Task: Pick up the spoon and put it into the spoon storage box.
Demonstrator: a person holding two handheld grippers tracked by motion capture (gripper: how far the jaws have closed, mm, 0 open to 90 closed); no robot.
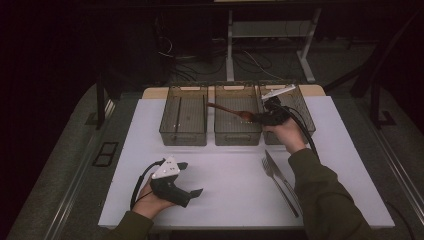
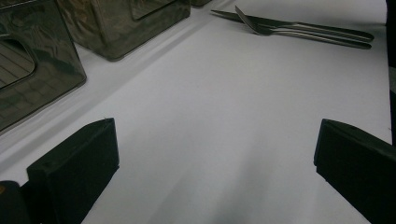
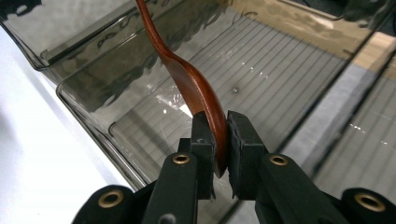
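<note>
Right tongs clamped on reddish-brown wooden spoon over middle smoky clear plastic bin, left tongs wide open, empty, low over white bench

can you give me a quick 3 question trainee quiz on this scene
1. True or false: the left tool holds a fork.
2. What does the right tool grip? A) knife B) wooden spoon C) bin
3. How many bins stand in the row on the table?

Key:
1. False. Its jaws stand open and empty; the fork lies on the table beside the knife.
2. B. It is shut on the wooden spoon, above the middle bin.
3. Three: left bin, middle bin, right bin.
</note>
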